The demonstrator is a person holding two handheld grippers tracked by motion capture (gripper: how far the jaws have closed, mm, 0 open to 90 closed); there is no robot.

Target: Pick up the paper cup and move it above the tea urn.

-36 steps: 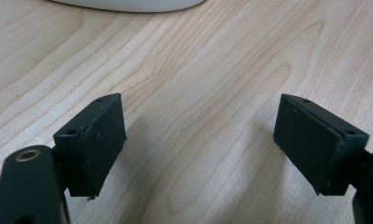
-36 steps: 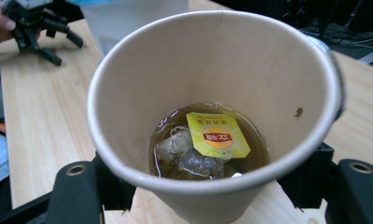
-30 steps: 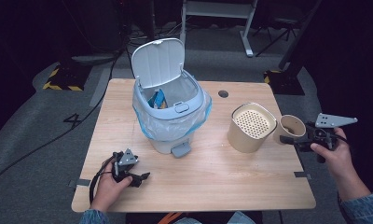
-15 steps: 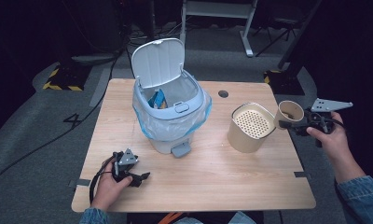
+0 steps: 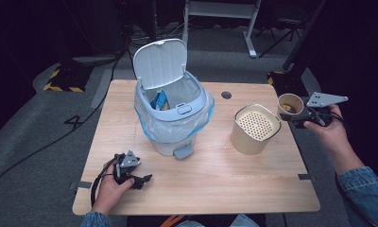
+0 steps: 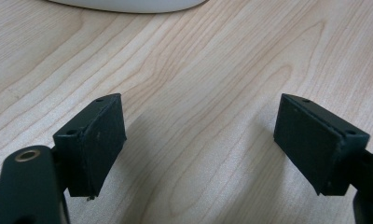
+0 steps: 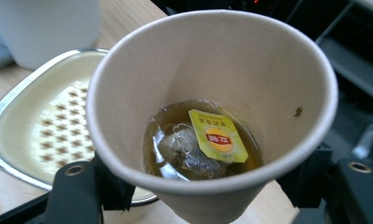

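A paper cup [image 5: 290, 104] with tea and a used tea bag [image 7: 194, 151] with a yellow tag hangs in the air off the table's right edge. My right gripper [image 5: 298, 116] is shut on the paper cup [image 7: 212, 93], one jaw on each side of it. Just left of the cup stands a cream container with a perforated strainer top [image 5: 255, 128], also seen behind the cup as the strainer [image 7: 44, 130]. My left gripper [image 5: 140, 179] rests on the table near the front left, open, with only bare wood between its fingers [image 6: 98, 140].
A grey pedal bin [image 5: 170, 113] with its lid raised and a blue liner stands at the table's middle, wrappers inside. A round cable hole [image 5: 226, 94] lies behind the strainer. The wooden table [image 5: 215, 175] has bare room at the front.
The right gripper has carried the cup up and away toward the table's far right edge. The left gripper has stayed where it was.
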